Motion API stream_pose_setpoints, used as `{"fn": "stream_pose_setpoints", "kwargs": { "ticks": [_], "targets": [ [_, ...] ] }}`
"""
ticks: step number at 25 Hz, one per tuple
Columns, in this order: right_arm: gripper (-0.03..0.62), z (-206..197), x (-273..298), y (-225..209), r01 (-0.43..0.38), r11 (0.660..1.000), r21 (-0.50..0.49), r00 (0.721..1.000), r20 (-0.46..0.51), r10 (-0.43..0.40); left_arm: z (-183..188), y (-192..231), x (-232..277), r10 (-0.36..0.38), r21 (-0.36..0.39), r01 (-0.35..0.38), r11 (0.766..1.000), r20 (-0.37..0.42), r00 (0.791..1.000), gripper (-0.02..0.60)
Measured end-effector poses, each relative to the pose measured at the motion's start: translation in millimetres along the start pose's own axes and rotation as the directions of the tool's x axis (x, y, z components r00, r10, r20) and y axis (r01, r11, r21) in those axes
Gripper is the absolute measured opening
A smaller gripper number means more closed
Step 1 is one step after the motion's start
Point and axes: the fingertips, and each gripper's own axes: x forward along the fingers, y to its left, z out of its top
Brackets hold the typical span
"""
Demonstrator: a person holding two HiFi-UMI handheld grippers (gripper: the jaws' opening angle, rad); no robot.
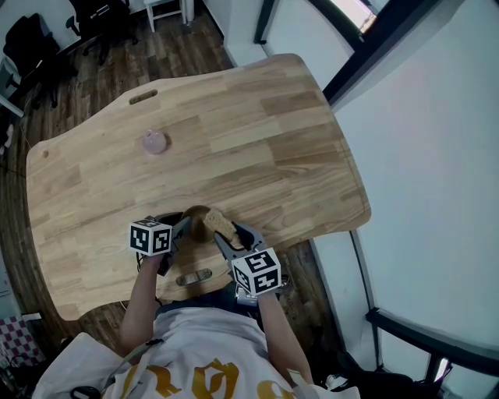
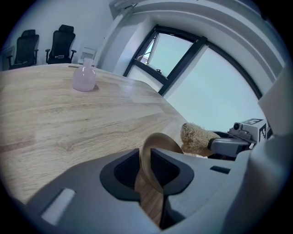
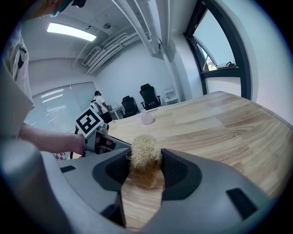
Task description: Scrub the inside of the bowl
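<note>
A small brown wooden bowl (image 1: 194,216) stands tilted on its edge over the front of the table (image 1: 257,140). My left gripper (image 1: 184,227) is shut on its rim. In the left gripper view the bowl (image 2: 159,155) rises between the two pads (image 2: 126,169), with the hollow facing right. My right gripper (image 1: 221,238) is shut on a tan fibrous scrubber (image 1: 220,224); the scrubber (image 3: 143,159) fills the gap between its jaws. The scrubber (image 2: 195,137) hangs just right of the bowl, close to it; whether they touch I cannot tell.
A small pink bottle (image 1: 154,142) stands on the far left part of the table, well away from both grippers. The table's front edge, with a slot (image 1: 193,276), lies just under my hands. Office chairs (image 1: 100,23) stand beyond the far edge; a glass wall runs along the right.
</note>
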Motion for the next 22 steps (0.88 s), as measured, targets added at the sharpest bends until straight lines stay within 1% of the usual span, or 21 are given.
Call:
{"fn": "stream_pose_setpoints", "kwargs": {
  "ticks": [1, 2, 6, 10, 12, 14, 18, 22],
  "targets": [
    [0.184, 0.0, -0.1, 1.2, -0.002, 1.0, 0.0, 1.0, 0.001, 0.002, 0.0, 0.8, -0.4, 0.008, -0.003, -0.008, 1.0, 0.002, 1.0, 0.044],
    [0.184, 0.6, -0.2, 2.5, -0.005, 1.0, 0.004, 1.0, 0.004, 0.005, -0.2, 1.2, -0.5, 0.015, -0.003, -0.015, 1.0, 0.002, 1.0, 0.025],
    [0.184, 5.1, 2.4, 9.6, -0.025, 1.0, 0.011, 1.0, 0.013, 0.025, -0.8, 1.5, 0.0, 0.031, -0.002, -0.031, 1.0, -0.003, 1.0, 0.021],
    [0.184, 0.9, 6.8, 14.7, -0.029, 0.999, -0.035, 0.999, -0.024, 0.028, 0.6, 0.0, -1.4, 0.037, 0.003, -0.037, 0.999, 0.005, 0.999, 0.021],
    [0.184, -0.7, 8.8, 15.4, -0.025, 0.999, -0.038, 0.999, -0.039, 0.023, 3.0, -0.6, -3.3, 0.038, 0.006, -0.038, 0.999, 0.015, 0.999, 0.02],
    [0.184, -0.1, 10.7, 17.0, -0.017, 0.999, -0.037, 0.999, -0.052, 0.015, 5.8, -0.6, -6.2, 0.039, 0.01, -0.039, 0.999, 0.024, 0.999, 0.02],
    [0.184, 4.1, 12.6, 23.4, 0.0, 0.998, -0.069, 0.997, -0.076, -0.005, 13.2, -5.1, -13.8, 0.037, 0.029, -0.038, 0.999, 0.041, 0.998, 0.02],
    [0.184, 8.1, 12.0, 23.8, 0.045, 0.994, -0.097, 0.994, -0.099, -0.055, 24.5, -15.7, -23.4, 0.035, 0.068, -0.04, 0.997, 0.067, 0.997, 0.018]
  ]
}}
